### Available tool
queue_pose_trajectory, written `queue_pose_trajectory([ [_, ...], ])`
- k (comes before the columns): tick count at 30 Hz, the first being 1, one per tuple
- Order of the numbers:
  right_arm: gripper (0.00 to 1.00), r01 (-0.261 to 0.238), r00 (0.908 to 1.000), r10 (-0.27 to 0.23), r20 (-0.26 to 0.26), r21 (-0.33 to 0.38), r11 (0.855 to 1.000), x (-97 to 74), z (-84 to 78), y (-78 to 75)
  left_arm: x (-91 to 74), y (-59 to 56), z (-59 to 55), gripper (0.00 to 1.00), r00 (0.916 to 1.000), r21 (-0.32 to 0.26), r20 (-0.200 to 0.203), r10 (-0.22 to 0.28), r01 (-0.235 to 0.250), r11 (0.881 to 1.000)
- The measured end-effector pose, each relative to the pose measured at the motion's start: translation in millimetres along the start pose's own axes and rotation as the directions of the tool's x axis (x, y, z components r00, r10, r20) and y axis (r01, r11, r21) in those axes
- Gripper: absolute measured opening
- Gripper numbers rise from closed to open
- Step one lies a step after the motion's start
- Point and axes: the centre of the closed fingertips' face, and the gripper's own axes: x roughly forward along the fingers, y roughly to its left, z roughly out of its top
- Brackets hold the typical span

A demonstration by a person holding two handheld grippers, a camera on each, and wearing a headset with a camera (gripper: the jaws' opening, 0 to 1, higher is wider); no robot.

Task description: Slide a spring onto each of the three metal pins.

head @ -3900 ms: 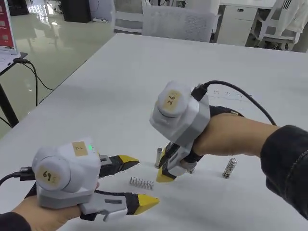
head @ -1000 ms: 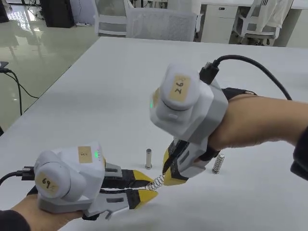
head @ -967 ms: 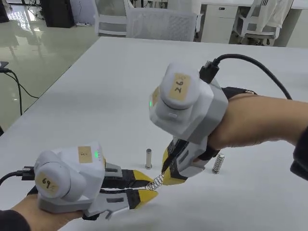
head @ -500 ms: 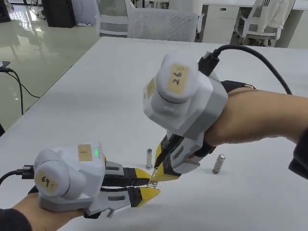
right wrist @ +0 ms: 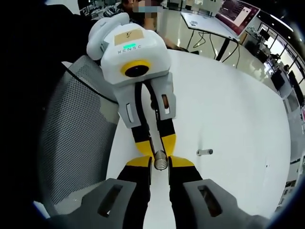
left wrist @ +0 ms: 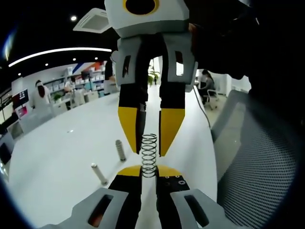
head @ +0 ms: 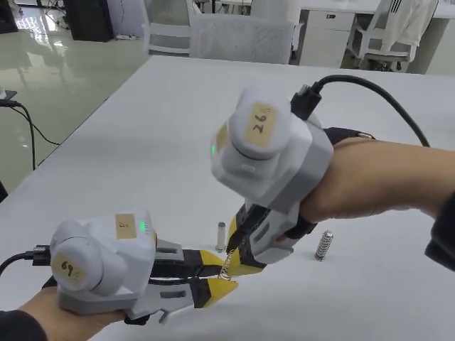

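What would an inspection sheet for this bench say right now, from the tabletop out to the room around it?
Surface: plain white table.
Job's things: one spring held in the air between the grippers; a bare pin standing upright; a sprung pin upright, with a coil already on it.
Clutter: nothing seen.
Grippers: left gripper shut on one end of the spring; right gripper appears shut on the other end.
Cables: black cable runs from the right gripper; a floor cable lies beside the table.
Surroundings: chairs beyond the table; glossy floor.
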Motion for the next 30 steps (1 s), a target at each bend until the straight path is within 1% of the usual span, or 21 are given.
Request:
queue_pose_trajectory([
  [4,0.11,-0.009,0.9999,0.009,-0.006,0.01,1.0,5.3,-3.0,0.1,-0.6,0.4,1.6,0.02,1.0,0.001,0.007,0.0,0.0,1.0],
  [9,0.1,-0.012,0.9999,0.012,-0.007,0.016,1.0,6.1,-3.7,0.3,-0.3,-0.6,6.2,0.02,0.9997,0.003,0.023,-0.004,0.004,1.0],
  [17,0.09,-0.024,0.9997,0.024,-0.004,0.03,0.999,5.9,-4.0,1.0,-0.4,-1.9,6.9,0.02,0.9997,0.012,0.025,-0.009,0.009,1.0],
  [19,0.08,-0.028,0.9996,0.029,-0.006,0.037,0.999,5.9,-4.1,1.4,0.0,-2.2,6.7,0.02,0.9996,0.014,0.026,-0.011,0.01,1.0],
  [24,0.08,-0.02,0.9998,0.02,-0.008,0.037,0.999,6.4,-3.8,-3.0,-0.7,1.7,5.3,0.04,0.9996,0.001,0.025,0.008,-0.008,1.0],
  [25,0.08,-0.02,0.9998,0.02,-0.008,0.038,0.999,6.1,-3.7,-4.0,-1.1,2.4,4.3,0.06,0.9997,-0.001,0.022,0.011,-0.011,1.0],
  [30,0.08,-0.013,0.9999,0.013,-0.007,0.044,0.999,3.8,-4.7,-8.7,-4.6,7.3,-3.1,0.09,0.9993,-0.023,0.015,0.035,-0.035,0.999],
])
